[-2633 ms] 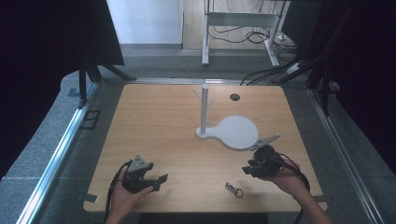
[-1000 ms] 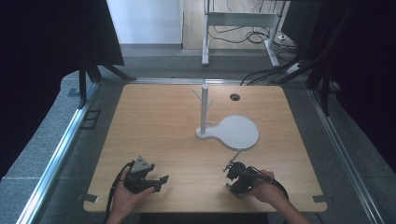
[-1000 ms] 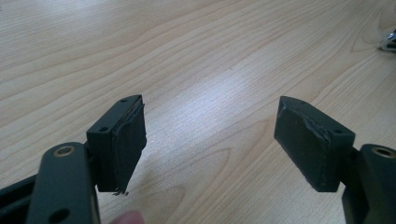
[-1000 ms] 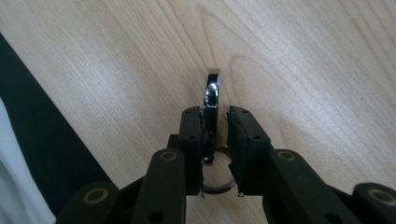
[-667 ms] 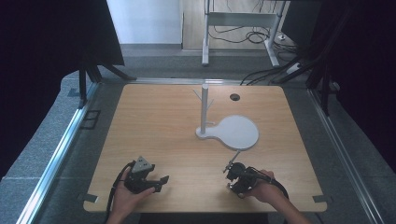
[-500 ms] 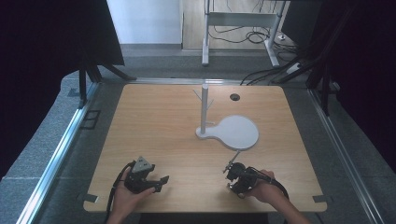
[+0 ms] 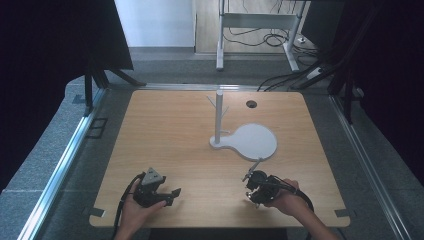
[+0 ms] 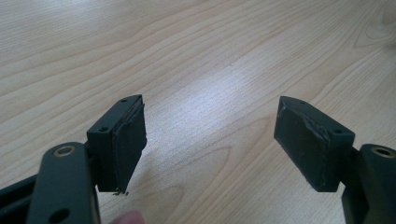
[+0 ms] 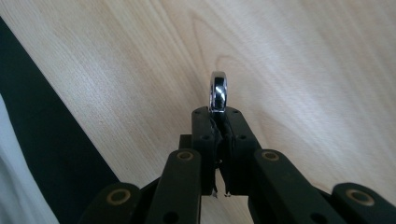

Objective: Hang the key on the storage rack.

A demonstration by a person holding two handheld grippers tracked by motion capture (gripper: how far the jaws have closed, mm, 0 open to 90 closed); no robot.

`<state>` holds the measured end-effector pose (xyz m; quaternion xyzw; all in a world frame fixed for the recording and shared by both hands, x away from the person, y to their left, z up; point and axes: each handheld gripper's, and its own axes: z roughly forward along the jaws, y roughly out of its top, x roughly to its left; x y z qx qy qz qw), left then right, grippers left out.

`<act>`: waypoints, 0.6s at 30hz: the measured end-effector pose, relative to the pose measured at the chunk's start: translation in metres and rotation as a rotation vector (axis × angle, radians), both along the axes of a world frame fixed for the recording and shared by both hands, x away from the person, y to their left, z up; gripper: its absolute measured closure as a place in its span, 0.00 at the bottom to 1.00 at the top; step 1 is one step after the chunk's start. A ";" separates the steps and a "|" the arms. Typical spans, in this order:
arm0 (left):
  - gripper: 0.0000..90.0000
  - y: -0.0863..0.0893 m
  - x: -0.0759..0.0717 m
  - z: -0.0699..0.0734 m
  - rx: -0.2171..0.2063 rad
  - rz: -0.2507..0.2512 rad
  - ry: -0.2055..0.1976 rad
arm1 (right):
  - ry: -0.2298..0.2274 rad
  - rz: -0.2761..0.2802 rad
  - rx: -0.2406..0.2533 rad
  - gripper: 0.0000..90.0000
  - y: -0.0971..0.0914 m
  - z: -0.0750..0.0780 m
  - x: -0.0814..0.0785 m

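Both grippers are black. The left gripper (image 7: 172, 192) carries a grey three-cornered plate on top and trails a black cable. Its jaws end in worn rubber pads (image 8: 127, 140) fixed with small screws, on arms with brass-ringed pivots. The right gripper (image 9: 218, 122) has the same brass-ringed linkage.

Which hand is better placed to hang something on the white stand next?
Right. Its tongs are shut on a shiny metal ring, nearer the white stand. The left tongs are open and hold nothing.
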<state>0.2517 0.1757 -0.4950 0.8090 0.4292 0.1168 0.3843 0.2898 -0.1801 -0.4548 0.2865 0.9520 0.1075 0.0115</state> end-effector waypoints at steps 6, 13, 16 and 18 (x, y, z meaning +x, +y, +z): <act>0.28 -0.001 0.000 -0.001 0.001 -0.001 0.003 | -0.022 -0.016 -0.012 0.95 -0.005 0.010 0.006; 0.28 0.000 0.001 -0.002 0.002 -0.001 0.007 | -0.046 -0.036 -0.002 0.95 -0.010 0.022 0.018; 0.28 0.000 0.001 -0.002 0.002 -0.002 0.009 | -0.047 -0.042 -0.003 0.95 -0.010 0.023 0.025; 0.28 0.000 0.001 -0.002 0.002 -0.002 0.010 | -0.048 -0.049 -0.007 0.95 -0.011 0.024 0.029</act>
